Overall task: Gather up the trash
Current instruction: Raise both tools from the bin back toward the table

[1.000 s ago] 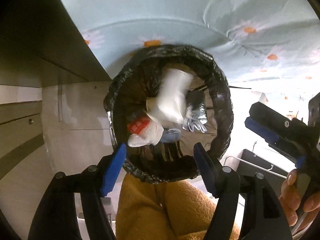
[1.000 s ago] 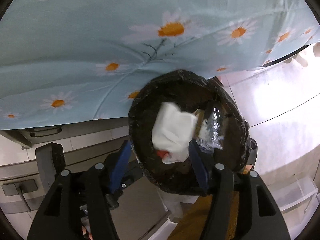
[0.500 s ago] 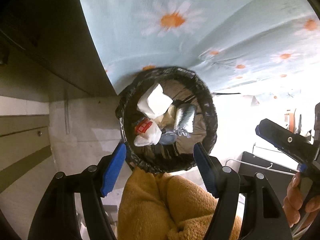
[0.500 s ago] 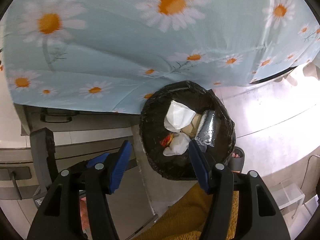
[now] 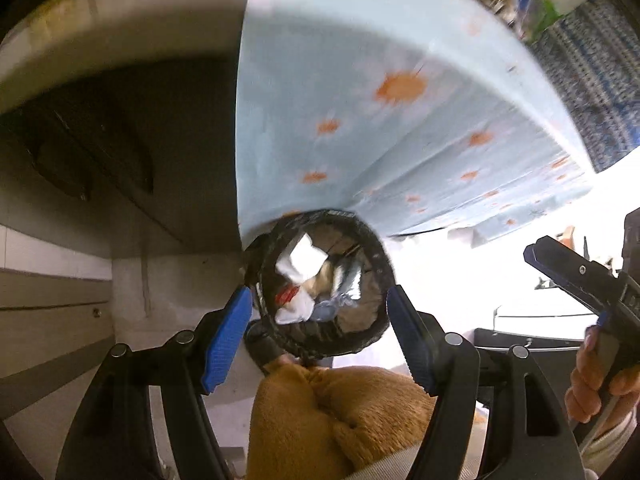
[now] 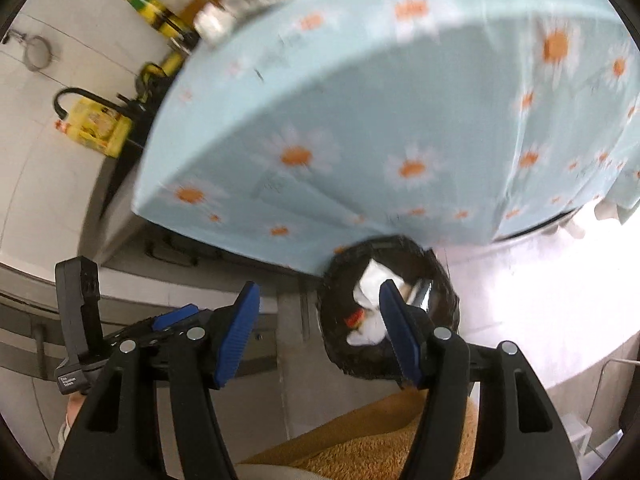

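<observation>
Tongs (image 6: 318, 334) view alone shows yellow box (image 6: 96, 128).

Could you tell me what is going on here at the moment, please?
A person holds a two-finger gripper in each hand above a bin lined with a black bag, which stands on the floor beside a table covered with a daisy-print cloth. The bin already holds white paper, a silvery wrapper and a small red item. The left gripper and right gripper are both open and hold nothing.
</observation>
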Demonstrator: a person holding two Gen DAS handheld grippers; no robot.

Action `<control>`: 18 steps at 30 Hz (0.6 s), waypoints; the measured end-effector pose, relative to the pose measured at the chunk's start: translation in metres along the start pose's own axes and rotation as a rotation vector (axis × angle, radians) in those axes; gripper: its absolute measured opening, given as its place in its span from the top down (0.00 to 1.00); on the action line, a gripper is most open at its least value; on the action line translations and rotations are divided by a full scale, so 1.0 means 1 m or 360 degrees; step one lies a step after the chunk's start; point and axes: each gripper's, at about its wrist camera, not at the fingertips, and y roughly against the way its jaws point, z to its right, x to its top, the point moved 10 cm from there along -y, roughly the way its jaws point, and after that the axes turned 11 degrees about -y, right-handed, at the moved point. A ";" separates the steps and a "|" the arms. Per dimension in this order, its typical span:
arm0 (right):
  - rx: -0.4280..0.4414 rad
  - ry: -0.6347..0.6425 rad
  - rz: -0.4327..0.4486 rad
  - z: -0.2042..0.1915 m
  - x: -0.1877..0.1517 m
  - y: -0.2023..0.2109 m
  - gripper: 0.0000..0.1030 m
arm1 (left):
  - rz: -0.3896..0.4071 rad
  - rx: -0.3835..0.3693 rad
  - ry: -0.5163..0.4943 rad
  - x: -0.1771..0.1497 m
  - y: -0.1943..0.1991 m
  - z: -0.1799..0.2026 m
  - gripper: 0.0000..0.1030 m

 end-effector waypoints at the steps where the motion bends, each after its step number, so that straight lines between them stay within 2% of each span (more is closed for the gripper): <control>1: 0.0016 0.0010 0.0023 -0.005 0.003 0.006 0.39 | 0.0022 0.0000 -0.0019 0.004 0.007 0.001 0.34; 6: 0.0069 0.0082 0.0259 -0.032 0.018 0.048 0.36 | 0.0148 0.0045 -0.0132 0.028 0.047 0.010 0.34; 10: 0.0129 0.0166 0.0411 -0.054 0.031 0.076 0.27 | 0.0248 0.0038 -0.0155 0.045 0.076 0.015 0.34; 13: 0.0116 0.0190 0.0462 -0.065 0.043 0.088 0.26 | 0.0329 0.0047 -0.0193 0.058 0.096 0.021 0.34; 18: 0.0109 0.0301 0.0549 -0.088 0.061 0.106 0.15 | 0.0434 0.0079 -0.0239 0.080 0.124 0.028 0.34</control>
